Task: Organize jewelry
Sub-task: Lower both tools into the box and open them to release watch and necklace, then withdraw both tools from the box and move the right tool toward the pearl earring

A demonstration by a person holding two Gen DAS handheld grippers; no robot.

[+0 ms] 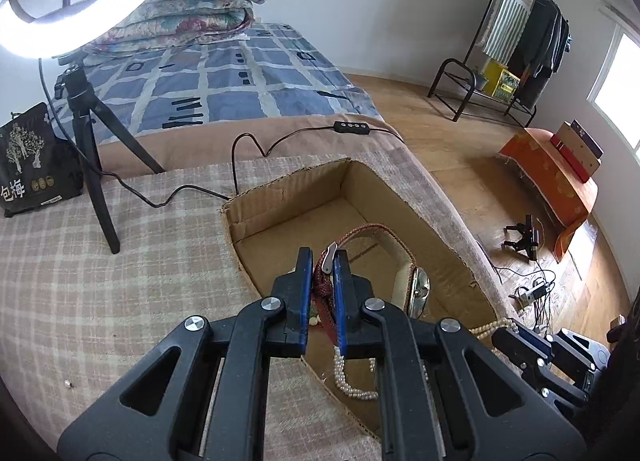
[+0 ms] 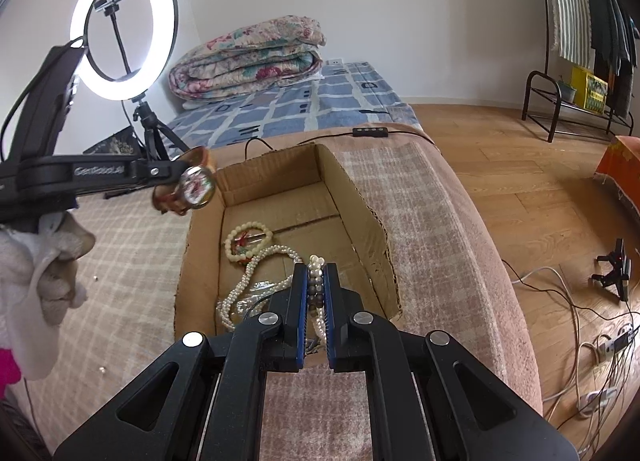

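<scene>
A: What are the left gripper (image 1: 323, 257) fingers (image 1: 305, 281) doing?

B: They are pinched together on the woven red-brown strap of a wristwatch (image 1: 416, 285). The watch face hangs just to the right of the fingers, over the open cardboard box (image 1: 288, 189).

A: And the right gripper (image 2: 315, 275)?

B: Its fingers (image 2: 299, 293) are clamped on a bunch of bead strands (image 2: 316, 281), white pearls and some darker beads, held between the blue pads, again above the box.

A: What lies beyond the fingers?

B: Below and ahead of the right fingers, on the box floor, rest a cream bead bracelet (image 2: 248, 239) and a long pearl necklace (image 2: 256, 273). The box sits on a plaid-covered worktop (image 1: 120, 261).

A: What could go wrong?

B: The watch is held by a thin strap only, so I judge it may swing or slip and land face-down, or outside the box wall. The strands in the right fingers dangle toward the necklace below; letting go there would likely tangle them. Both grippers work close together over one box, so they could bump.
</scene>
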